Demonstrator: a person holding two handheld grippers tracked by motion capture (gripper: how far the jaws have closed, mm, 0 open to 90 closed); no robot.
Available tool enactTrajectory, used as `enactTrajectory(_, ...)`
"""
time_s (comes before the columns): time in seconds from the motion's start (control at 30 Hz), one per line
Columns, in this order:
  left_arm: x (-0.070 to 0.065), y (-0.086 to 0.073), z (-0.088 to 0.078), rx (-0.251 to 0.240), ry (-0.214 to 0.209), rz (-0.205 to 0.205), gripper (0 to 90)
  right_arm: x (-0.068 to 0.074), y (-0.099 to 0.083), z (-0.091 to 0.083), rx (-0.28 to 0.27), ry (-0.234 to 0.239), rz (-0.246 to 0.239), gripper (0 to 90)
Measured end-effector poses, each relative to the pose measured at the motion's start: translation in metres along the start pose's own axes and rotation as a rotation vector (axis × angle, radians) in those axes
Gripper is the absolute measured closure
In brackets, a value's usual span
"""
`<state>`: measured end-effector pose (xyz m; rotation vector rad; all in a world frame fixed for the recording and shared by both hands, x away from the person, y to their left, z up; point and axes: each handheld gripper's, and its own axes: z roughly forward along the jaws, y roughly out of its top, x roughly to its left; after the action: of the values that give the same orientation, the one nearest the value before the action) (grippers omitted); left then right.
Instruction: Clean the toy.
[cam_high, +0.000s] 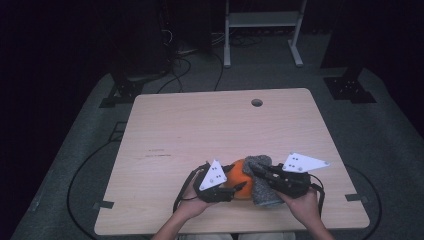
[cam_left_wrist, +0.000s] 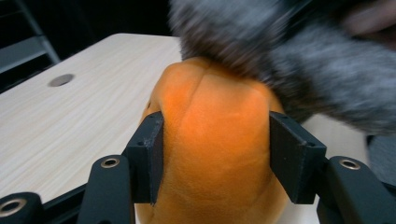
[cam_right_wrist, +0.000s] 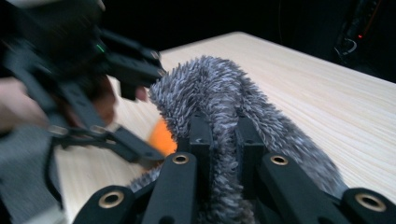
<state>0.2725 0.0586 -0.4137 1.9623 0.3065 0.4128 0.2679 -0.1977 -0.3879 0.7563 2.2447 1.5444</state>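
Item: orange plush (cam_high: 239, 181), at the near table (cam_high: 210, 125) edge, about 6 o'clock from the tabletop hole (cam_high: 256, 102). Left gripper (cam_high: 235, 190) clenched on its sides, pads pressing in. Grey fuzzy cloth (cam_high: 262, 186) draped over the plush from 3 o'clock, long axis running near to far; right gripper (cam_high: 256, 170) pinched a fold of it. Coming move judged to turn on pulling the cloth rightward.

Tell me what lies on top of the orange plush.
A grey fuzzy cloth drapes over the far top of the orange plush. How much orange lies beneath it is hidden.
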Motion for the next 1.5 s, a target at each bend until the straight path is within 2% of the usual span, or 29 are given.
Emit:
enactTrajectory(0.03,0.001,-0.001,-0.002,-0.015,-0.031,0.014,37.6,-0.005,-0.003,0.000,-0.001,0.015,0.029,80.3)
enactTrajectory(0.1,0.006,-0.003,-0.002,-0.014,-0.074,0.000,30.8,-0.010,-0.007,0.000,0.007,0.037,0.052,80.3)
enactTrajectory(0.17,0.011,-0.007,0.003,0.026,-0.044,-0.007,18.9,-0.012,-0.010,0.000,0.000,0.096,0.052,80.1)
enactTrajectory(0.23,0.014,-0.012,0.010,0.074,-0.049,-0.037,9.3,-0.010,-0.010,0.001,0.004,0.108,0.035,79.9)
enactTrajectory(0.27,0.015,-0.015,0.012,0.067,-0.069,-0.054,10.2,-0.009,-0.009,0.002,0.007,0.103,0.022,80.0)
enactTrajectory(0.3,0.015,-0.017,0.012,0.044,-0.071,-0.046,18.2,-0.009,-0.009,0.002,0.011,0.089,0.015,80.1)
enactTrajectory(0.33,0.015,-0.017,0.012,0.038,-0.063,-0.044,23.8,-0.011,-0.009,0.001,0.017,0.073,0.011,80.1)
enactTrajectory(0.37,0.015,-0.017,0.012,0.038,-0.064,-0.061,27.6,-0.014,-0.009,0.001,0.020,0.055,0.012,80.2)
enactTrajectory(0.47,0.018,-0.012,0.008,0.025,-0.028,-0.095,34.7,-0.025,-0.014,-0.003,0.052,-0.039,0.036,80.3)
enactTrajectory(0.53,0.016,-0.009,0.005,0.025,0.013,-0.095,36.3,-0.028,-0.016,-0.006,0.040,-0.036,0.059,80.3)
enactTrajectory(0.57,0.016,-0.007,0.005,0.037,0.041,-0.091,36.5,-0.026,-0.014,-0.008,0.032,-0.028,0.052,80.3)
enactTrajectory(0.6,0.016,-0.006,0.004,0.045,0.055,-0.092,36.6,-0.022,-0.012,-0.008,0.023,0.000,0.044,80.3)
enactTrajectory(0.63,0.017,-0.006,0.005,0.047,0.062,-0.105,36.6,-0.015,-0.010,-0.007,0.010,0.027,0.023,80.2)
enactTrajectory(0.7,0.017,-0.006,0.006,0.048,0.050,-0.129,37.0,-0.001,-0.004,-0.001,0.024,0.041,-0.036,80.2)
enactTrajectory(0.77,0.012,-0.007,0.006,0.062,0.064,-0.098,38.0,0.009,-0.001,0.006,0.049,0.014,-0.088,80.3)
enactTrajectory(0.8,0.009,-0.007,0.007,0.059,0.072,-0.088,38.6,0.009,-0.001,0.009,0.052,0.005,-0.087,80.3)
enactTrajectory(0.87,0.003,-0.008,0.007,0.065,0.082,-0.056,39.6,0.003,-0.001,0.010,0.039,0.003,-0.061,80.4)
enactTrajectory(0.93,-0.002,-0.007,0.008,0.085,0.080,0.004,39.6,-0.004,-0.001,0.009,0.034,-0.009,-0.030,80.4)
enactTrajectory(1.0,-0.004,-0.006,0.009,0.087,0.067,0.026,38.3,-0.012,-0.005,0.007,0.029,-0.015,0.004,80.4)
enactTrajectory(1.07,-0.003,-0.007,0.011,0.071,0.031,0.022,34.1,-0.020,-0.009,0.005,0.032,-0.039,0.033,80.4)
enactTrajectory(1.13,0.000,-0.008,0.013,0.065,-0.002,0.009,25.1,-0.029,-0.015,0.001,0.049,-0.052,0.060,80.4)
enactTrajectory(1.2,0.004,-0.009,0.015,0.090,0.030,-0.022,16.5,-0.031,-0.017,-0.001,0.049,-0.042,0.080,80.4)
enactTrajectory(1.23,0.006,-0.011,0.016,0.102,0.021,-0.042,12.0,-0.028,-0.015,-0.002,0.047,-0.029,0.074,80.4)
enactTrajectory(1.27,0.007,-0.013,0.016,0.097,0.010,-0.047,13.9,-0.024,-0.011,-0.002,0.043,-0.016,0.062,80.4)
enactTrajectory(1.3,0.006,-0.014,0.016,0.084,0.011,-0.041,20.8,-0.018,-0.007,-0.001,0.041,-0.001,0.041,80.5)
enactTrajectory(1.43,-0.005,-0.014,0.014,0.103,0.018,0.049,31.5,0.003,0.006,0.005,0.051,0.025,-0.048,80.4)
enactTrajectory(1.5,-0.005,-0.015,0.013,0.104,0.017,0.053,33.1,0.003,0.007,0.008,0.062,0.021,-0.064,80.5)
